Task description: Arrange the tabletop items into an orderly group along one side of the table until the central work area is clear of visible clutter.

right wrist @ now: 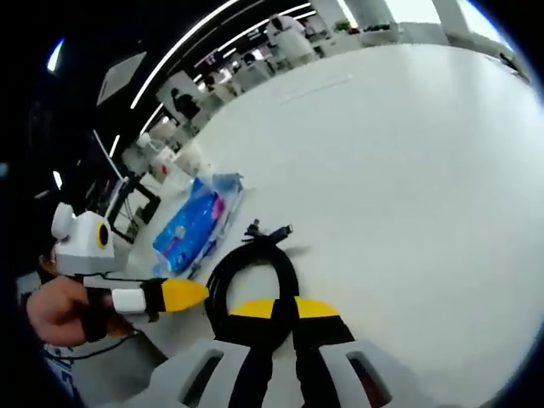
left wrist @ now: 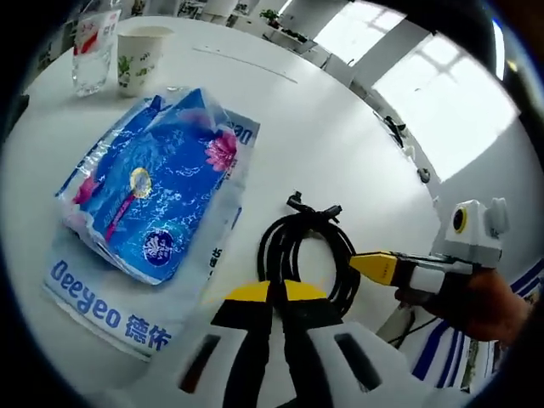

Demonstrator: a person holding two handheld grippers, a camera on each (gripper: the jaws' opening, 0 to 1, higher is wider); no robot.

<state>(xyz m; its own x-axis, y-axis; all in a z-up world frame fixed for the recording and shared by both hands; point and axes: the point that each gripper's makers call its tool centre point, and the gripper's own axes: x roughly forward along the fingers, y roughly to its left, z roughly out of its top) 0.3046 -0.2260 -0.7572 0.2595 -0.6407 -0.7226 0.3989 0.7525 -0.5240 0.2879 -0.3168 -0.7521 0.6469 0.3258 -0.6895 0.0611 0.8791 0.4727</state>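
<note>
round white desk (left wrist: 357, 144) | coiled black cable (left wrist: 308, 246) near my edge | both my fingers pressed together beside it, gripping nothing

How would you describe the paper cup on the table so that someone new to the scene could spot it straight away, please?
Start at the round white table and find the big blue plastic packet lying on it. At the table edge past the packet, two small containers stand side by side. The paper cup is the opaque white one with a green leaf print, next to a clear plastic cup with a red label.
</note>
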